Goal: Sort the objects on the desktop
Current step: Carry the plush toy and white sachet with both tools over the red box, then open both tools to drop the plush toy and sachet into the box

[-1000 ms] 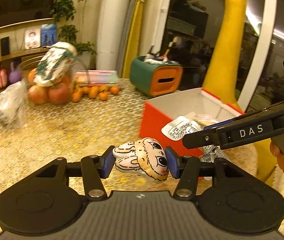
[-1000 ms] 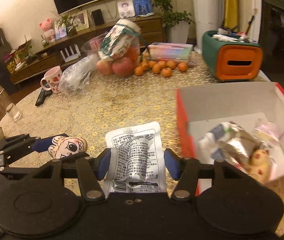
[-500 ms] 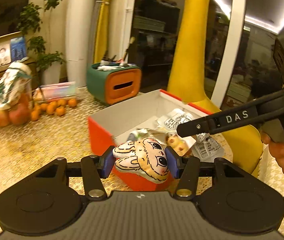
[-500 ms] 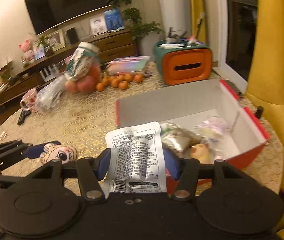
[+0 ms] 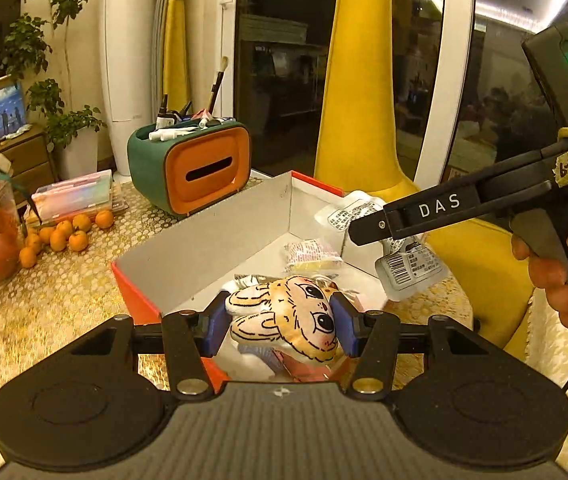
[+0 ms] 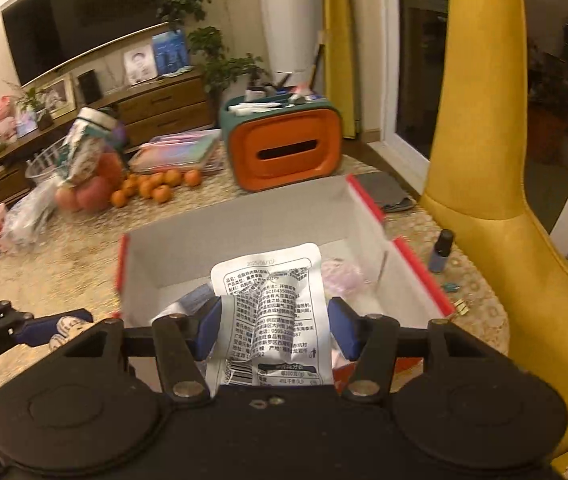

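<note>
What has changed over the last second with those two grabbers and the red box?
Both grippers carried their loads from above the tabletop to above the open red box. The left gripper stays shut on the bunny plush; the right gripper stays shut on the white food packet. Nothing was released. The snacks already in the box stayed put.

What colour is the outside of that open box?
Red-orange outside, grey-white inside the box; the left wrist view shows it best.

Dark TV (image 6: 80, 28), wooden sideboard (image 6: 156, 108), perhaps night windows (image 5: 284, 80).
</note>
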